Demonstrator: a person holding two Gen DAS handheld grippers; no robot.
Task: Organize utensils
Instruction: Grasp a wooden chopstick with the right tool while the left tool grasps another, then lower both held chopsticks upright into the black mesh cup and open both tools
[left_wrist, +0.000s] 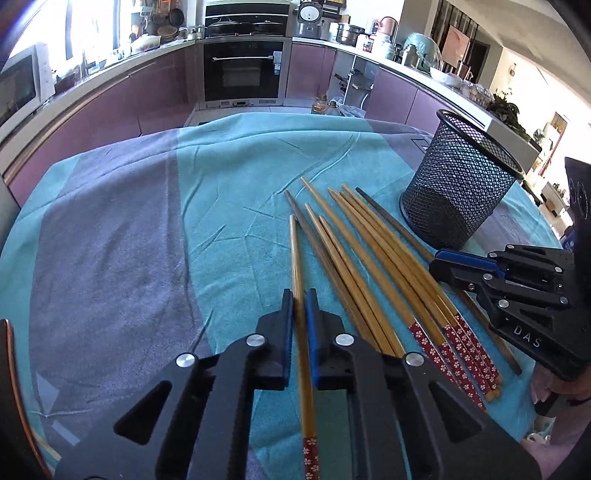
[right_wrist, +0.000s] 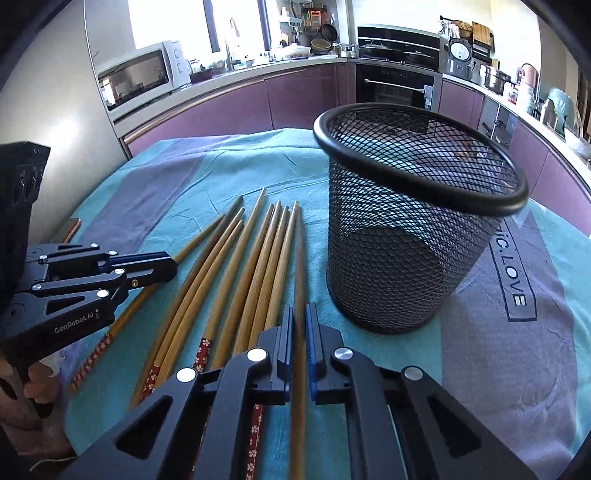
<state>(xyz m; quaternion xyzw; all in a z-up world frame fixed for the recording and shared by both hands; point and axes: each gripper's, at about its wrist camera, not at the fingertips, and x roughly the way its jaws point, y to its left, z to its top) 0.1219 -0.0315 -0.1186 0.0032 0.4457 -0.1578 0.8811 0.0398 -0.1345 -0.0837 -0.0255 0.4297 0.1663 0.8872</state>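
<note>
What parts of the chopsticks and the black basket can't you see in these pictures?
- Left wrist view: the chopstick clamped in the left gripper is cut off by the bottom edge.
- Right wrist view: the right gripper covers the handle ends of the chopsticks beside the one it holds.
- Left wrist view: the right gripper covers the dark chopstick where it grips it.
- Both views: the mesh cup looks empty; fine mesh blurs its floor.

Ten chopsticks (left_wrist: 354, 251), one mesh cup (left_wrist: 458, 184), two tongs.
</note>
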